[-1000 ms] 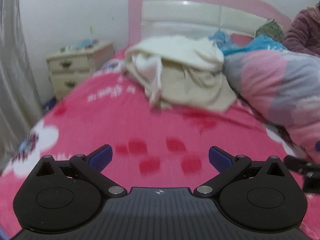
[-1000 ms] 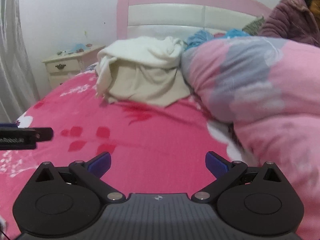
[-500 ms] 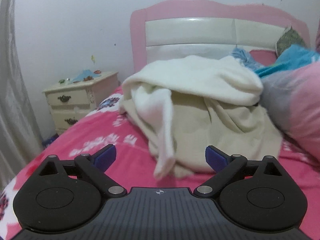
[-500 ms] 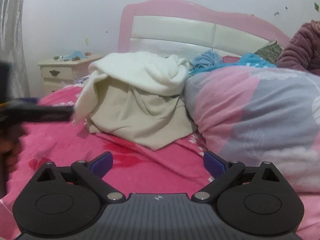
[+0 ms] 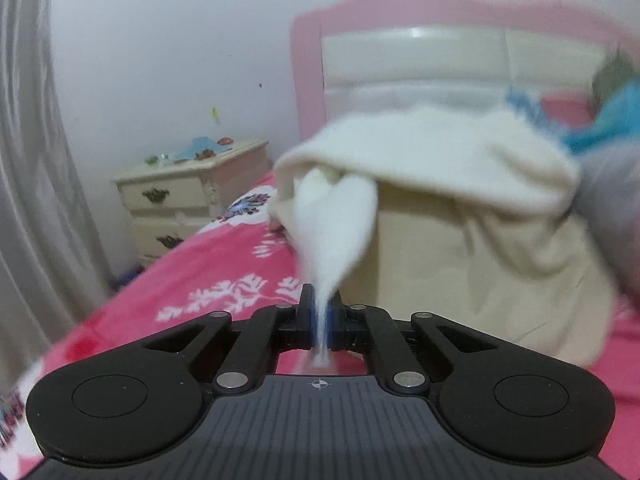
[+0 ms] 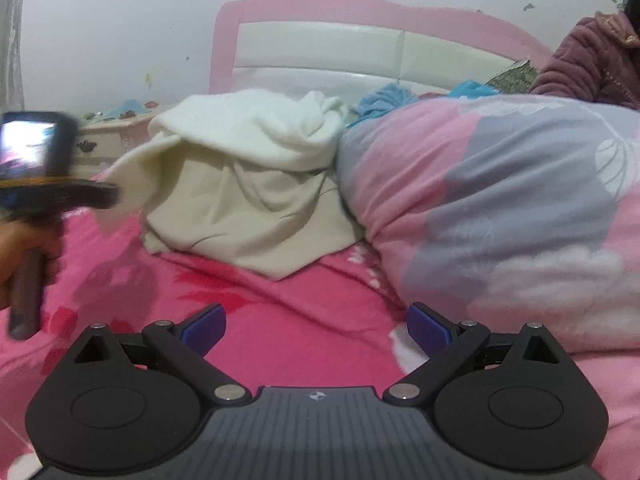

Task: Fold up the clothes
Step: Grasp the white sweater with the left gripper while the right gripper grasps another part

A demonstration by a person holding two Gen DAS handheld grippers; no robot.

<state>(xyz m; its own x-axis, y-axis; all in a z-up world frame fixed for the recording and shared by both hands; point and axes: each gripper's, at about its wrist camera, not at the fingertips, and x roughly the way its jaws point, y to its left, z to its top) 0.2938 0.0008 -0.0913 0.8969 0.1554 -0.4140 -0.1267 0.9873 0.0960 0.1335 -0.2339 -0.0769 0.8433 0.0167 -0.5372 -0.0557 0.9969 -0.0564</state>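
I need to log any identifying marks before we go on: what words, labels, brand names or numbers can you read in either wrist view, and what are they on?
No readable text in either view.
Left gripper, shut on the cream garment: only a small crosshair mark on its body, no letters.
Right gripper, open: the same mark, no letters.
Camera screen on the left gripper: too blurred to read.
Pink bedspread: white floral print, not writing.
Nightstand: small items, no legible label.

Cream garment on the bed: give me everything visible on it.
The cream garment is a soft, fleecy-looking heap, whiter on top and beige below, crumpled and unfolded on the pink bedspread. Its right side presses against the quilt. A white hanging end is stretched taut into the left gripper, whose fingers are closed on it. The right gripper is open, short of the heap.
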